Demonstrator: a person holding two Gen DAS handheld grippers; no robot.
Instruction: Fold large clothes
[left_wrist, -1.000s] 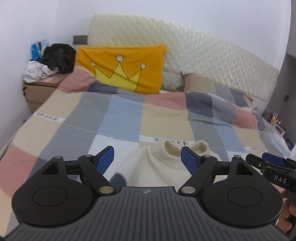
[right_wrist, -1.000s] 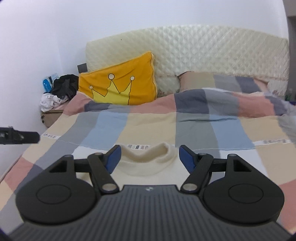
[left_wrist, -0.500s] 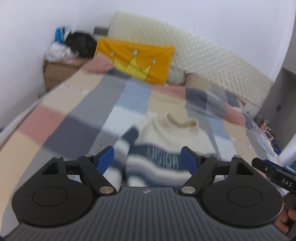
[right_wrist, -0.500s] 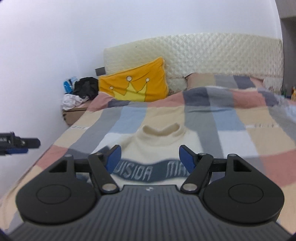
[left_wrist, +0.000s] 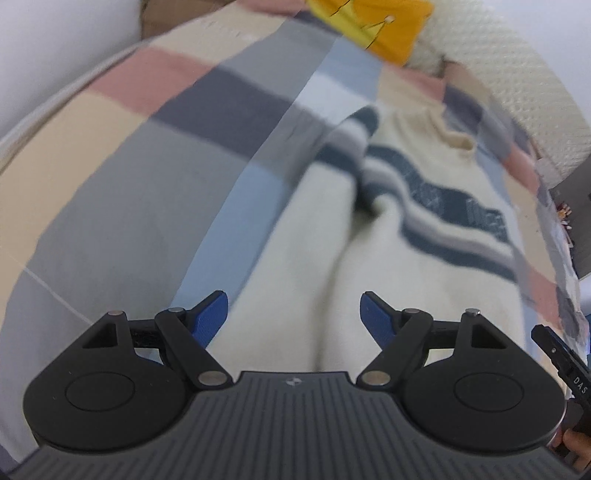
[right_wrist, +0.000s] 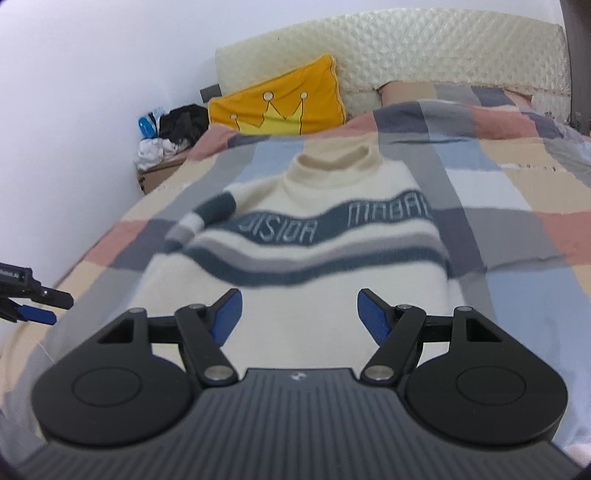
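A cream sweater (right_wrist: 325, 266) with dark blue and grey stripes and lettering lies face up on the bed, collar toward the headboard. Its left sleeve (right_wrist: 199, 221) lies along the body. In the left wrist view the sweater (left_wrist: 369, 258) fills the middle, seen from its lower left. My left gripper (left_wrist: 294, 310) is open and empty above the lower sleeve and hem. My right gripper (right_wrist: 297, 310) is open and empty above the lower middle of the sweater. The left gripper also shows at the left edge of the right wrist view (right_wrist: 33, 299).
The bed has a checked cover (right_wrist: 517, 206) in pink, grey, blue and beige. A yellow crown pillow (right_wrist: 280, 107) leans on the quilted headboard (right_wrist: 443, 51). A bedside table (right_wrist: 162, 166) with piled clothes stands at the left by the white wall.
Both grippers have pulled back toward the foot of the bed and tilted down, so the whole sweater shows. The left gripper has swung down over the sleeve side. Both stay open.
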